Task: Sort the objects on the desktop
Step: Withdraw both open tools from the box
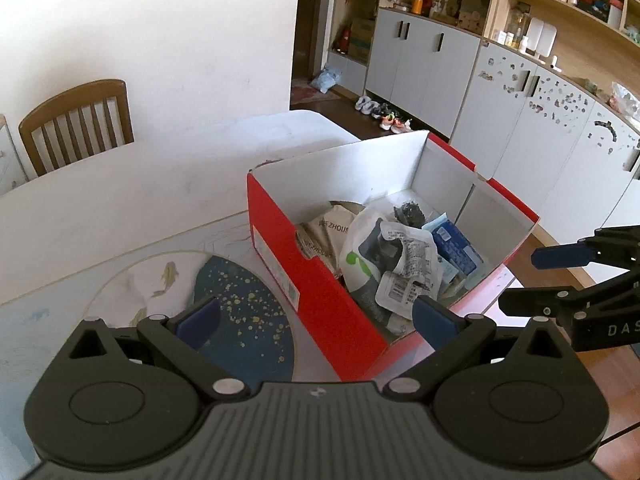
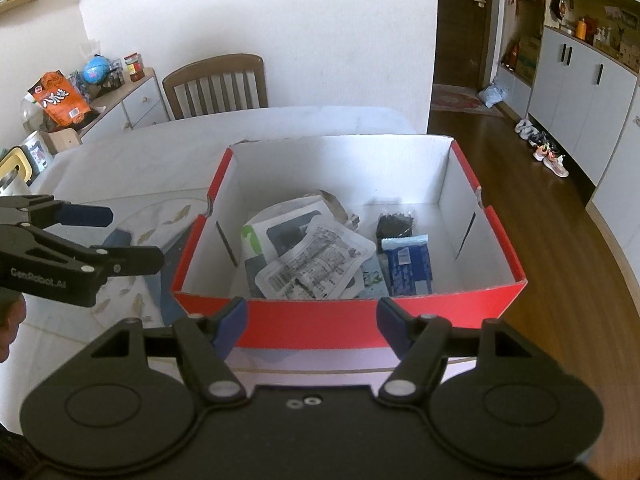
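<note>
A red cardboard box (image 2: pixel 280 320) with white inner walls stands on the table and also shows in the left wrist view (image 1: pixel 280 240). Inside lie several packets: a white printed pouch (image 2: pixel 316 264), a blue packet (image 2: pixel 410 268), a dark bag (image 2: pixel 396 222) and a green-and-white pouch (image 1: pixel 360 264). My left gripper (image 1: pixel 316 316) is open and empty, straddling the box's near left corner. My right gripper (image 2: pixel 312 322) is open and empty just in front of the box's near wall. Each gripper shows in the other's view, the right (image 1: pixel 560 276) and the left (image 2: pixel 100 236).
A placemat with fish and a dark blue patch (image 1: pixel 224 304) lies left of the box on the white table (image 2: pixel 140 148). A wooden chair (image 2: pixel 218 84) stands behind the table. A sideboard with snacks (image 2: pixel 60 100) is at the left. Wooden floor and cabinets (image 2: pixel 580 92) are at the right.
</note>
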The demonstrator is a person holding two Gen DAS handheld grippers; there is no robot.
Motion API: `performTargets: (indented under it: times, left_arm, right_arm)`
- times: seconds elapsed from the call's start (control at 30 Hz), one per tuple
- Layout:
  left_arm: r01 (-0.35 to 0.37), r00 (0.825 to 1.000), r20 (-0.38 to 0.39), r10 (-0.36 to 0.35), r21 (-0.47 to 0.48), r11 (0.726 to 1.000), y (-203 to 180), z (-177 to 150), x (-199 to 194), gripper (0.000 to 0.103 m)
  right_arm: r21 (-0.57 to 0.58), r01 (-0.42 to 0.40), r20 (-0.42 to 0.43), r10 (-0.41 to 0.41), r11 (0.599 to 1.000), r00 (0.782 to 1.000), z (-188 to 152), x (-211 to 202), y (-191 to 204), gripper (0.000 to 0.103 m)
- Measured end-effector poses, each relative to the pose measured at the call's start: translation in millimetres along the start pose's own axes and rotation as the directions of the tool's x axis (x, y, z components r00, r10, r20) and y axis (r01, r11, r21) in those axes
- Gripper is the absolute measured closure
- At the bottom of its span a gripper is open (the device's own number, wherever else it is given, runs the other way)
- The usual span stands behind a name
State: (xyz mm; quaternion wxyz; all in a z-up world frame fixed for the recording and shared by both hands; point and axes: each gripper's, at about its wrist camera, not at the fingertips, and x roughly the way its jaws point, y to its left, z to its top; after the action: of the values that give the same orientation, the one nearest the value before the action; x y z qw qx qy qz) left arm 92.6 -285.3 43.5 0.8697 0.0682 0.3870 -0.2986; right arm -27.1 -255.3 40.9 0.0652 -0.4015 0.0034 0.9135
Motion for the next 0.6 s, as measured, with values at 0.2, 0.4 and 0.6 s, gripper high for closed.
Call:
performTargets:
  times: [0.2,0.4,0.6]
  left_arm:
    - [0.005,1.0,-0.006,-0.005,-0.004,1.0,1.5,-2.0,0.8,0.0]
    - [0.019,1.0,0.004,-0.019,-0.004,1.0,1.2,-1.5,0.4,0.0]
    - [0.034,0.999,-0.002,-0.034,0.001,0.999,1.0,-1.5,1.9,0.0]
  right_arm:
    - [0.01,0.011,-0.002,-0.011,1.0,1.0,-1.6,-0.1,1.4,0.032]
    - [0.014,0.012,-0.007,-0.011,1.0,1.0,-2.3,0.7,1.6,0.032]
    - [0.025,0.01,-0.009,-0.009,1.0,1.0,-2.6,1.3,2.4,0.032]
